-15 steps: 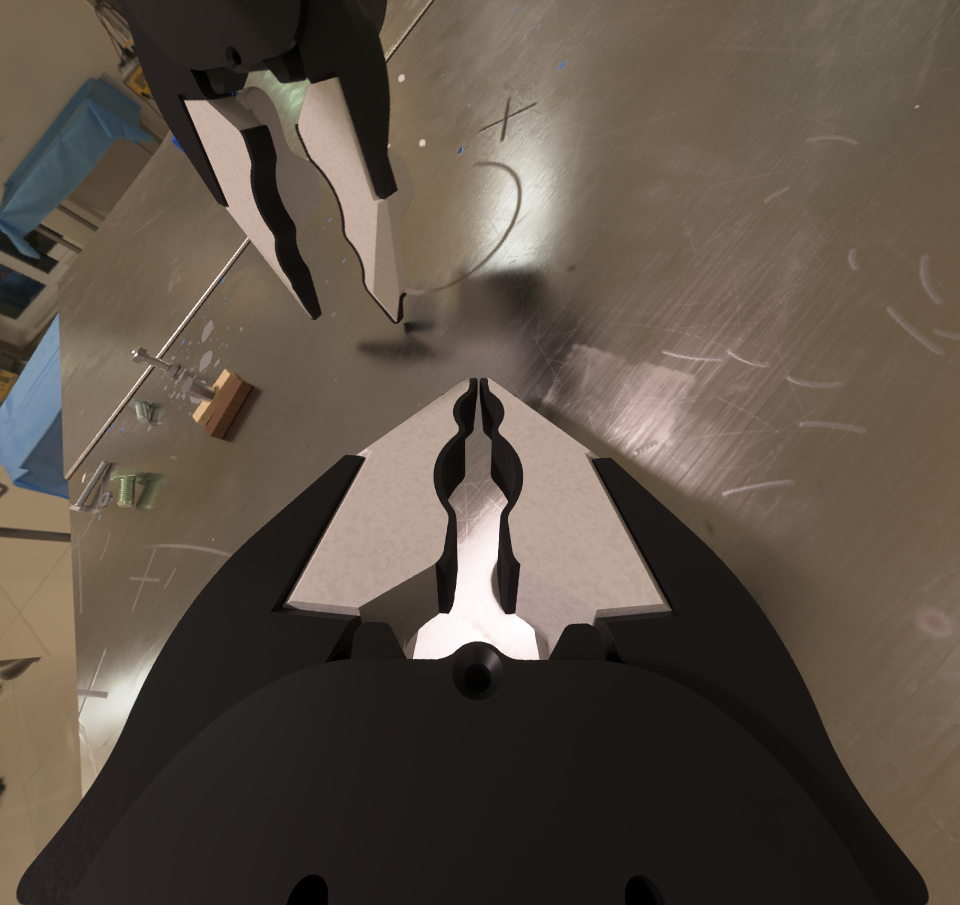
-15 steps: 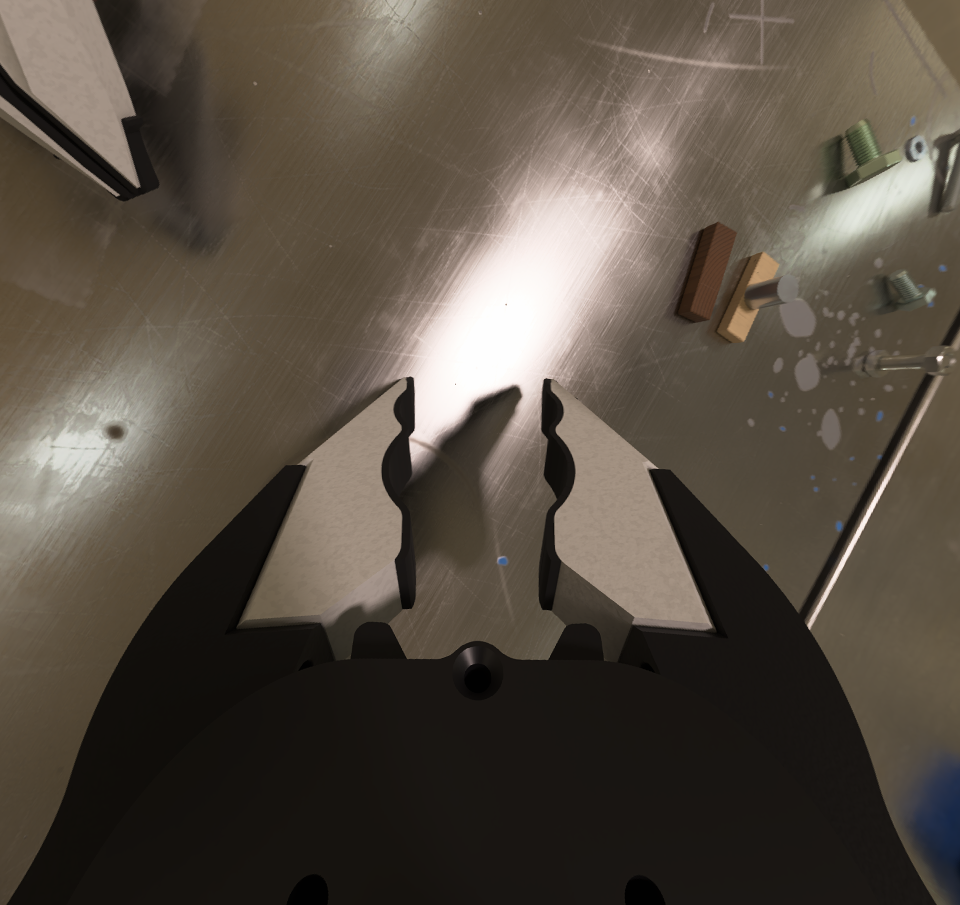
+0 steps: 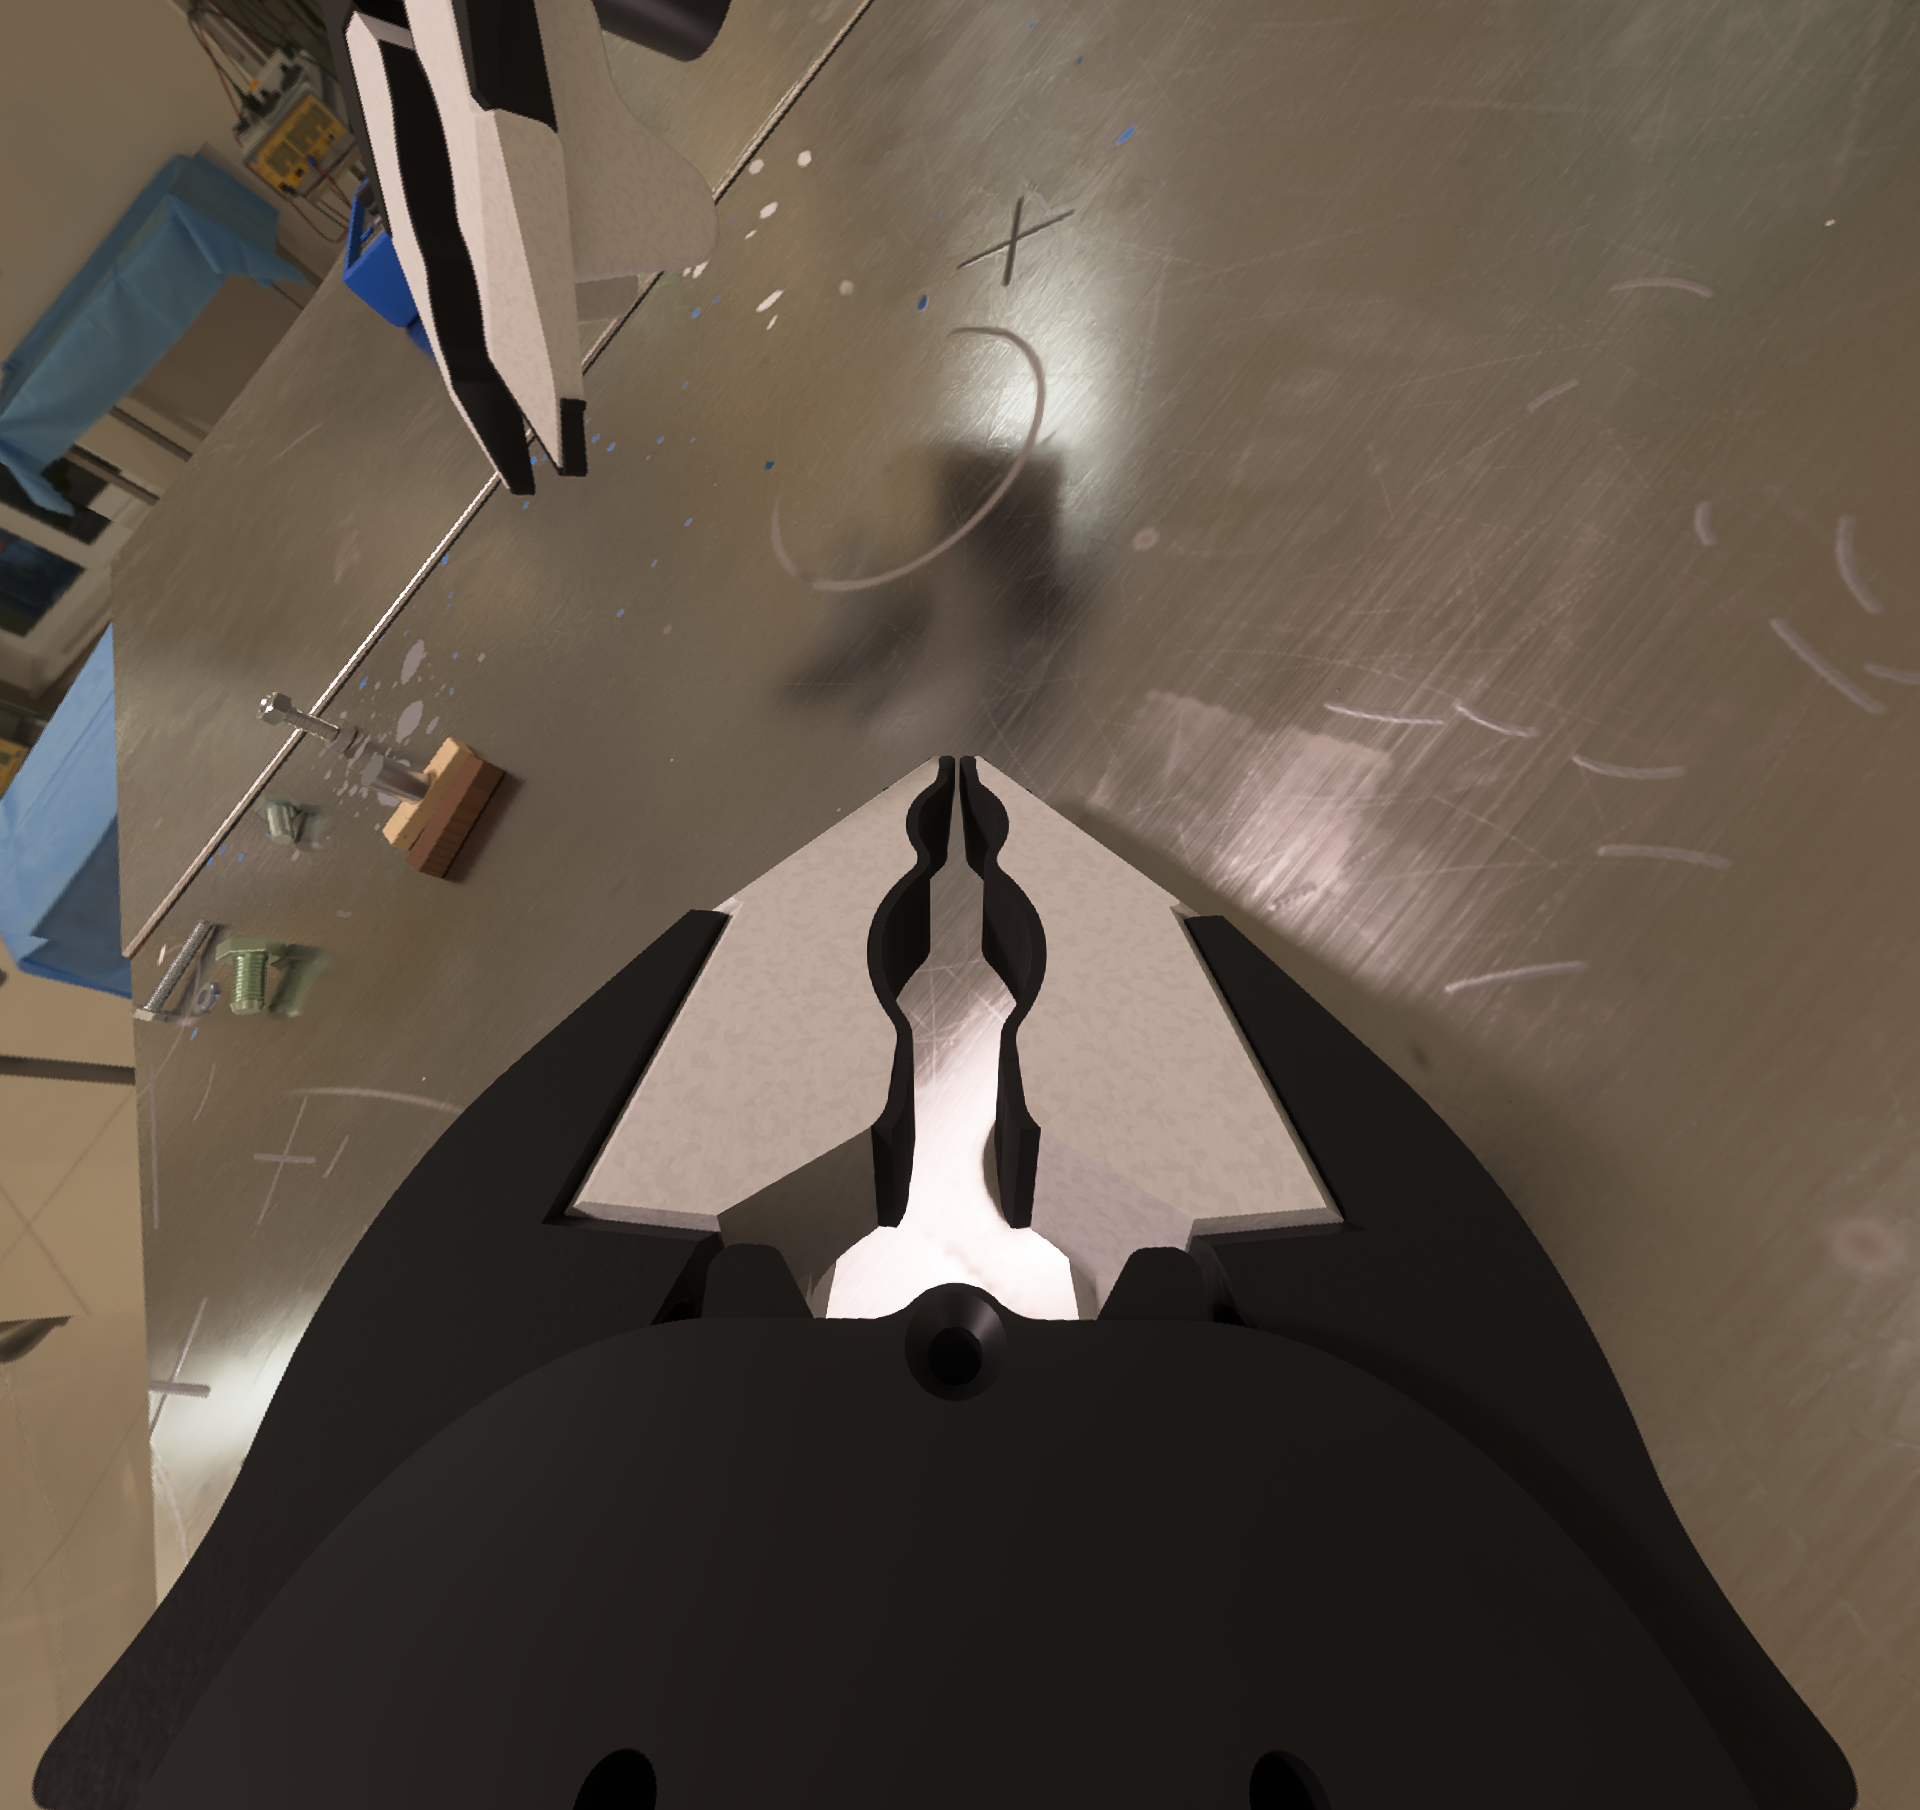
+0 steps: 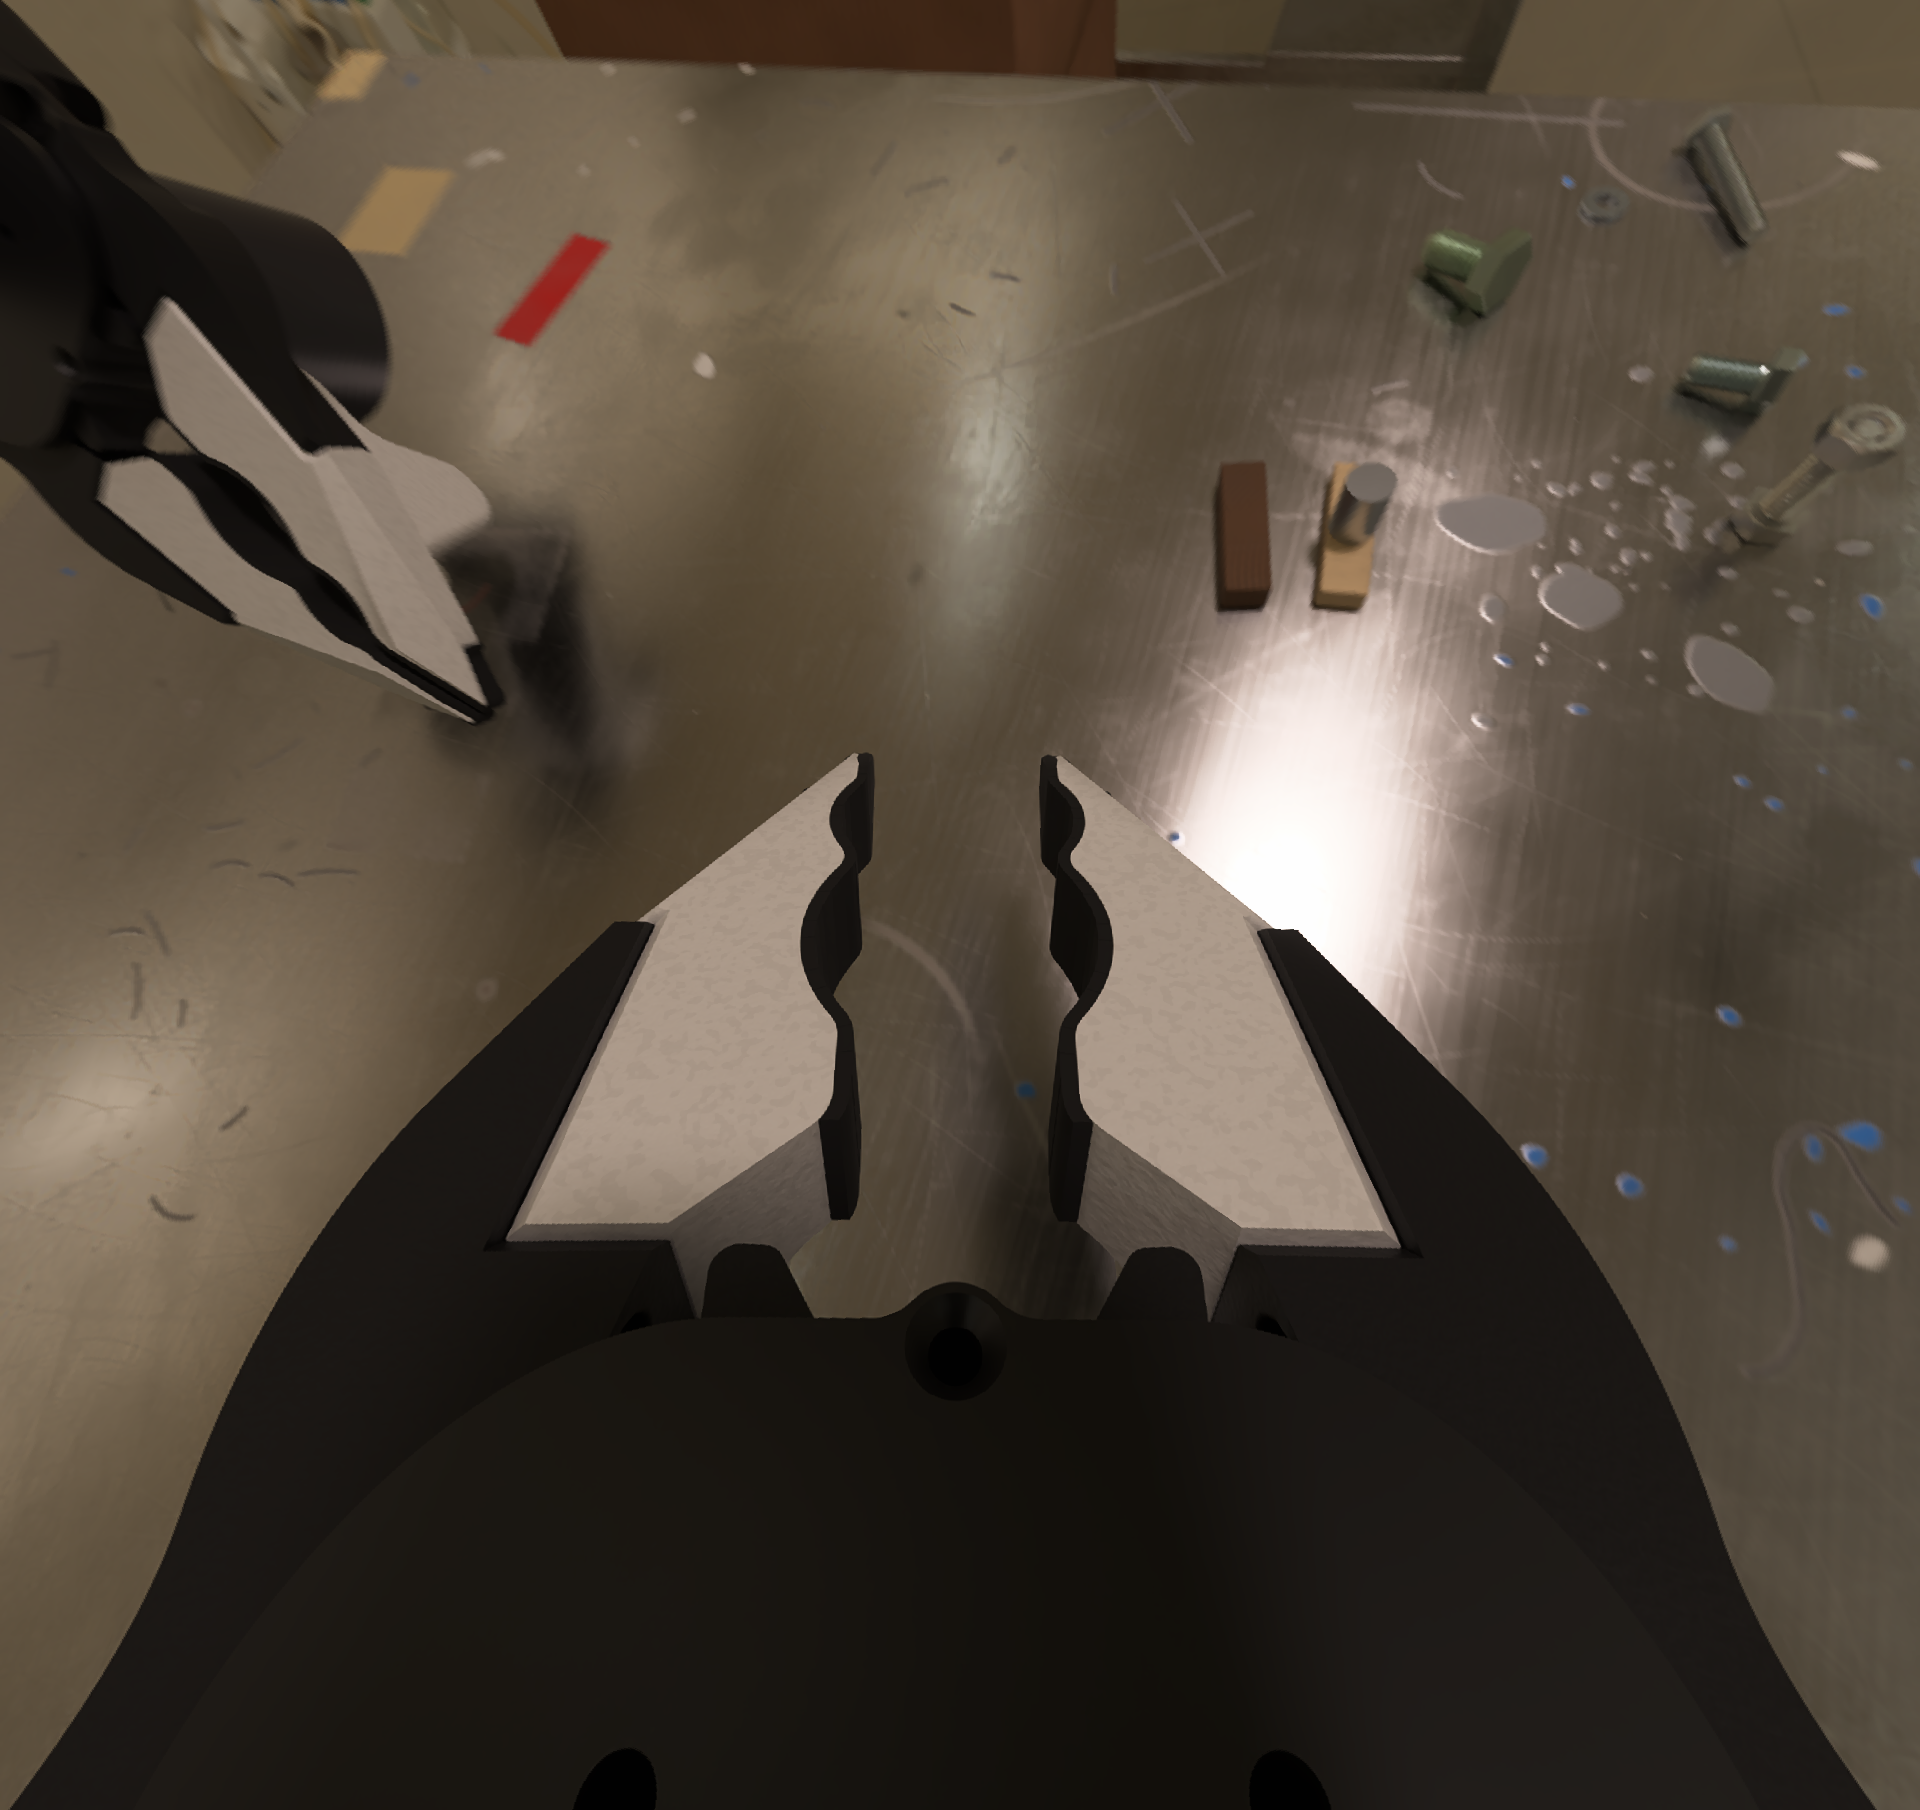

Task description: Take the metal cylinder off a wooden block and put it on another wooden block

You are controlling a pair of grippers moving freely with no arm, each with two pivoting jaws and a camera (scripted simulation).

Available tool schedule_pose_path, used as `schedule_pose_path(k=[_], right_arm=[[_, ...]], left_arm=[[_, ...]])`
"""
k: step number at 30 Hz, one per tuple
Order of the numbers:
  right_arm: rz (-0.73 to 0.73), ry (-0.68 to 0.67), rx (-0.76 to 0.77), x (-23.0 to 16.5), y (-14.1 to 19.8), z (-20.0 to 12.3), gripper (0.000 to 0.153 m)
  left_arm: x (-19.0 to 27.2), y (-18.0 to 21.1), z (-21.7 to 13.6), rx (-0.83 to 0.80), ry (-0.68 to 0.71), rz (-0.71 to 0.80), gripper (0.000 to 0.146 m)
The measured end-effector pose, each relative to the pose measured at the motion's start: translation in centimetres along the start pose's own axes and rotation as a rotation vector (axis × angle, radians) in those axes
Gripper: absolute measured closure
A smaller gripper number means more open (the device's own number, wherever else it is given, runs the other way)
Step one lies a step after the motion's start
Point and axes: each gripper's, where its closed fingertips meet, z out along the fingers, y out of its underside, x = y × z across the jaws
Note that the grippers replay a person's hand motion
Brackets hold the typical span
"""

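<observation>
A scratched metal table (image 4: 935, 430) fills both views. The right gripper (image 4: 956, 773) hangs over the middle of the table with its two fingers spread apart and nothing between them. The left gripper (image 3: 956, 763) hangs above bare table with its fingertips pressed together, holding nothing; it also shows at the left side of the right wrist view. Toward the table's far right corner, a metal cylinder (image 4: 1359, 505) stands upright on a pale block (image 4: 1342, 571). A dark block (image 4: 1244, 536) lies just beside it, apart from it by a narrow gap. Both blocks are well apart from the grippers. Beyond them, nearer the right edge, lie loose bolts (image 4: 1725, 171), a green bolt (image 4: 1475, 269) and pale paint spots (image 4: 1579, 597).
</observation>
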Motion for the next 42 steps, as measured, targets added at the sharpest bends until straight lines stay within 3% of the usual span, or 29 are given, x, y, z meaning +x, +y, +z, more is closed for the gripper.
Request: schedule_pose_path(k=[9,14,20,27,33,37,42], right_arm=[[-0.061,0.102,-0.274,1.1,3.0,2.2,0.117],[-0.101,0.141,-0.217,2.3,0.2,2.9,0.113],[-0.123,0.428,-0.231,8.2,-3.5,4.9,0.127],[-0.059,0.402,-0.363,10.6,-3.2,8.7,0.138],[-0.018,0.441,-0.437,11.4,-1.8,6.9,0.141],[-0.034,0.355,-0.365,10.0,-3.3,7.8,0.141],[-0.148,0.255,-0.403,7.8,-2.9,9.0,0.14]], left_arm=[[0.1,0.1,0.1,-0.006,0.001,0.008,0.145],[0.1,0.1,0.0,-0.005,0.004,0.007,0.145],[0.1,0.1,0.1,-0.006,0.006,0.005,0.145],[0.1,0.1,0.1,-0.007,0.008,0.002,0.145],[0.1,0.1,0.0,-0.004,0.01,0.005,0.145],[0.2,0.1,0.1,-0.004,0.013,0.003,0.144],[0.1,0.0,0.0,-0.002,0.011,0.005,0.144]])
